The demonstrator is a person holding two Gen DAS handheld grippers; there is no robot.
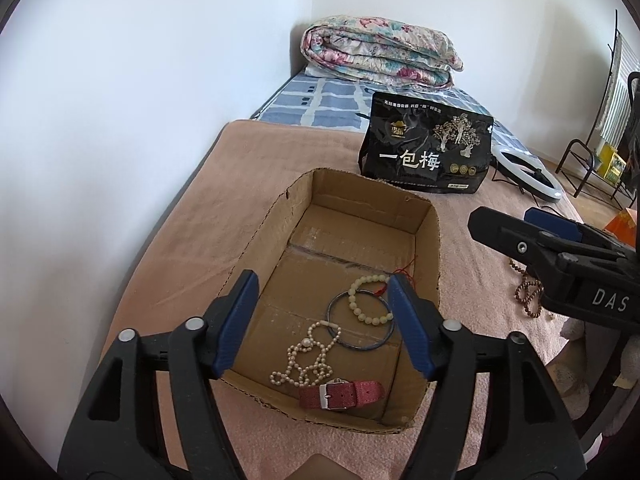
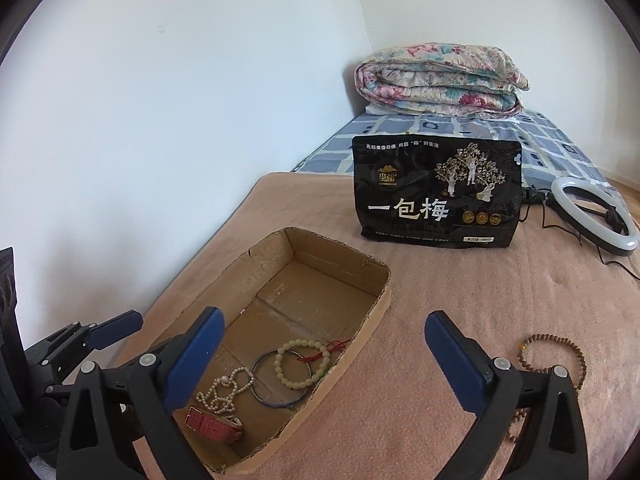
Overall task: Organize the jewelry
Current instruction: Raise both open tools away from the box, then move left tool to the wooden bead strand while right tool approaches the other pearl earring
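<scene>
An open cardboard box lies on the pink blanket. In it are a pale bead bracelet, a dark bangle, a pearl necklace and a red-strap watch. A brown bead necklace lies on the blanket right of the box. My left gripper is open and empty above the box's near end. My right gripper is open and empty, spanning the box's right wall; it shows in the left wrist view.
A black snack bag stands behind the box. A ring light with cable lies at the right. A folded floral quilt sits by the far wall. The white wall runs along the left.
</scene>
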